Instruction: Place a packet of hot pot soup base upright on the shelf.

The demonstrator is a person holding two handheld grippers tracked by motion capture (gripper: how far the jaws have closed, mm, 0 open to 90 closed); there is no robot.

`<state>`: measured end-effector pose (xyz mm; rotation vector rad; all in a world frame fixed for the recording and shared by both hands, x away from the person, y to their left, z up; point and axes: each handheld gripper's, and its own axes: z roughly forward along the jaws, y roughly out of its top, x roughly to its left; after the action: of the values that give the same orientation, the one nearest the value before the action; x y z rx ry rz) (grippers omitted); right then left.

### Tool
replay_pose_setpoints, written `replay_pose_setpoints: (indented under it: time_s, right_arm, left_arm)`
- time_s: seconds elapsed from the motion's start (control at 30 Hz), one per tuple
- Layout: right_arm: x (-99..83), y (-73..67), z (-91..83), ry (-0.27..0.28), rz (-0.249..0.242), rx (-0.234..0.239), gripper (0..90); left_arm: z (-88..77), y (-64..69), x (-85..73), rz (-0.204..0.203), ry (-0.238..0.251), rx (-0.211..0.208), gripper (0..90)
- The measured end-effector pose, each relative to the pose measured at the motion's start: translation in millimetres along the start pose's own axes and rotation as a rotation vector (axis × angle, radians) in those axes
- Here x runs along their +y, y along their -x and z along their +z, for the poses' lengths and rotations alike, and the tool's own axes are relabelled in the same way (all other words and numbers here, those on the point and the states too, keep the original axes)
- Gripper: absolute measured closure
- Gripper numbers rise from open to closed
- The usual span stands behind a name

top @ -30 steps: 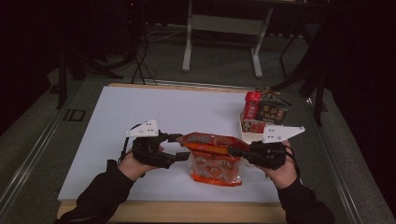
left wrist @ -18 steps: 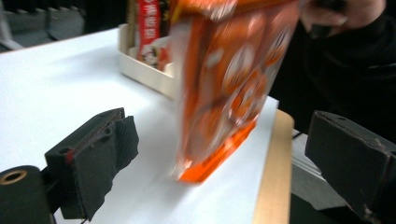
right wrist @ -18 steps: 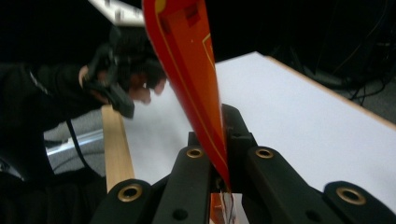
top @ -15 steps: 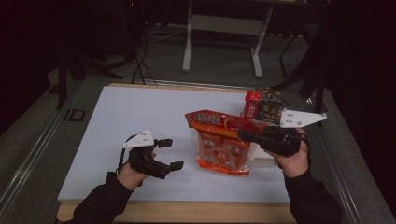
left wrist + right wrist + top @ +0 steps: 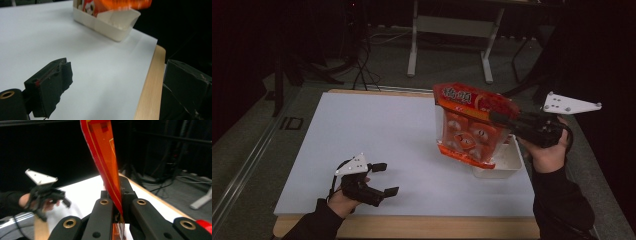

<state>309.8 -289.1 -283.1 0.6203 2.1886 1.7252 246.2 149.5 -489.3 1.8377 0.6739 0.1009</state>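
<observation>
A white sheet (image 5: pixel 377 135) covers the wooden table (image 5: pixel 422 227) — only its near edge is bare. Beyond the far edge stands a metal frame (image 5: pixel 452 30) — cables (image 5: pixel 362 65) trail beside it.

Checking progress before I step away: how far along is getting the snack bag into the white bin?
Done: the left tool has let go and sits open, low over the table. In hand: the right tool pinches the orange bag, lifted above the white bin. Left: lower it in and release.

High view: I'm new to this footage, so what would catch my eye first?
The bright orange snack bag, held up in the air at the right, clamped in the right gripper. Beneath it a white tray sits at the white board's right edge. The left gripper rests open near the front-left corner.
</observation>
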Motion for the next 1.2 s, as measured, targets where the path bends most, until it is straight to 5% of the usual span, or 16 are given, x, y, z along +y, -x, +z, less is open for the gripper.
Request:
replay_pose_setpoints:
  time_s: [0.5, 1.2]
  right_arm:
    - [-7.0, 30.9, -31.6, -0.008, 0.038, -0.136, 90.0]
    - [-61.5, 74.3, -33.1, -0.060, 0.165, -0.176, 90.0]
  left_arm:
    - [3.1, -1.9, -24.4, -0.006, -0.007, 0.038, 2.6]
    - [5.2, -5.3, -28.9, -0.018, 0.000, 0.054, 2.4]
